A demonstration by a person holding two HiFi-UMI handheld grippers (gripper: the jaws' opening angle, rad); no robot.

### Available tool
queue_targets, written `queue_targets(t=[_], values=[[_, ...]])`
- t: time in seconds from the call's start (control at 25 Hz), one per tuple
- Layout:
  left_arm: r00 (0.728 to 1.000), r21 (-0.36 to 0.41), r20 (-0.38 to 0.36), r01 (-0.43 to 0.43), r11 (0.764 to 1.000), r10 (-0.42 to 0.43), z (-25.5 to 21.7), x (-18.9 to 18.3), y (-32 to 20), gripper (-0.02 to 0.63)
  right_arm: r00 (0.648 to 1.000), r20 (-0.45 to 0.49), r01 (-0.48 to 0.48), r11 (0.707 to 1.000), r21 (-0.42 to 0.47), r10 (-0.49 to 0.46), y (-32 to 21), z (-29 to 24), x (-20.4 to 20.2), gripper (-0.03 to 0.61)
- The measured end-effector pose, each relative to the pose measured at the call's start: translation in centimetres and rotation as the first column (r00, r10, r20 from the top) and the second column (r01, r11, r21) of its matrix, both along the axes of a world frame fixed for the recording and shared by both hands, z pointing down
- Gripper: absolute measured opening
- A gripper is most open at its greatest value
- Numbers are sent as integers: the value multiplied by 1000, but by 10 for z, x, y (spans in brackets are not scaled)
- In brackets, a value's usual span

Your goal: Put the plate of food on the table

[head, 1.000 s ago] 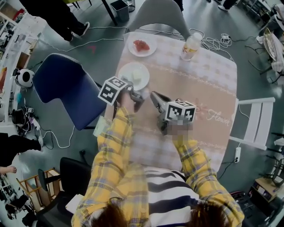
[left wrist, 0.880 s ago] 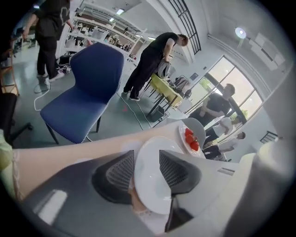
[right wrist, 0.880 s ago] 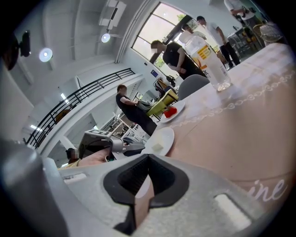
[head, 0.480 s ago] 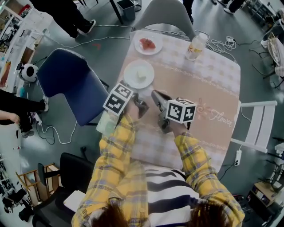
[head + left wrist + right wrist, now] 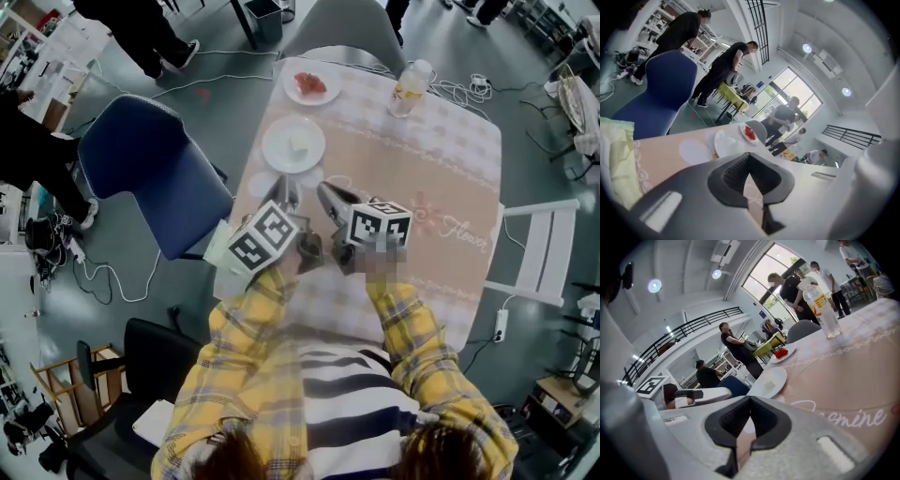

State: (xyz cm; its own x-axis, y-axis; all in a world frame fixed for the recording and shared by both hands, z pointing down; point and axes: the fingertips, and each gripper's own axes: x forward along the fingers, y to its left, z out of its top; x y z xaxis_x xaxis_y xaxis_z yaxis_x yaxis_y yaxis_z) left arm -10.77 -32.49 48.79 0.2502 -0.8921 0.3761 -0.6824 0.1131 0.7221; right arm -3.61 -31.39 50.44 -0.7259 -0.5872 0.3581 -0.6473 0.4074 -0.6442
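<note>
Two plates stand on the pink-clothed table (image 5: 441, 178). The white plate with a pale piece of food (image 5: 293, 144) lies near the left edge, and the plate with red food (image 5: 310, 86) sits at the far left corner. Both show in the left gripper view, white plate (image 5: 729, 143) and red food plate (image 5: 749, 132), and in the right gripper view, white plate (image 5: 769, 382) and red food plate (image 5: 782, 353). My left gripper (image 5: 286, 192) hovers just short of the white plate, jaws shut and empty (image 5: 749, 161). Beside it, my right gripper (image 5: 328, 197) is also shut on nothing (image 5: 750, 405).
A clear bottle (image 5: 409, 89) stands at the table's far edge. A blue chair (image 5: 150, 173) is at the left, a grey chair (image 5: 342, 28) at the far side, a white chair (image 5: 544, 253) at the right. A pale green pack (image 5: 220, 246) lies by the left edge. People stand around.
My left gripper has drawn back from the white plate toward me and its jaws have shut. The plate stays on the table. The right gripper has barely moved.
</note>
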Motion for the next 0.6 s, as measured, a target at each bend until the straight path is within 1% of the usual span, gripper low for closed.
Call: queue_targets(t=[0.08,0.2,0.4,0.6], values=[[999,30,7,-42,999,42,-10,6,15,-6,1000,-4,-23,1000,19,24,6,-6,3,-3],[994,48,58,-91,995,88,-16,10,35,-5,999,-11,-45,998,44,46,18,-14,8,-3],[984,54,62,-170,984,167,-17,22,71,-5,998,-31,-60,995,78,63,40,-26,15,-2],[963,54,78,-264,963,259,-17,30,103,-5,996,-31,-81,992,97,84,65,-33,21,-2]])
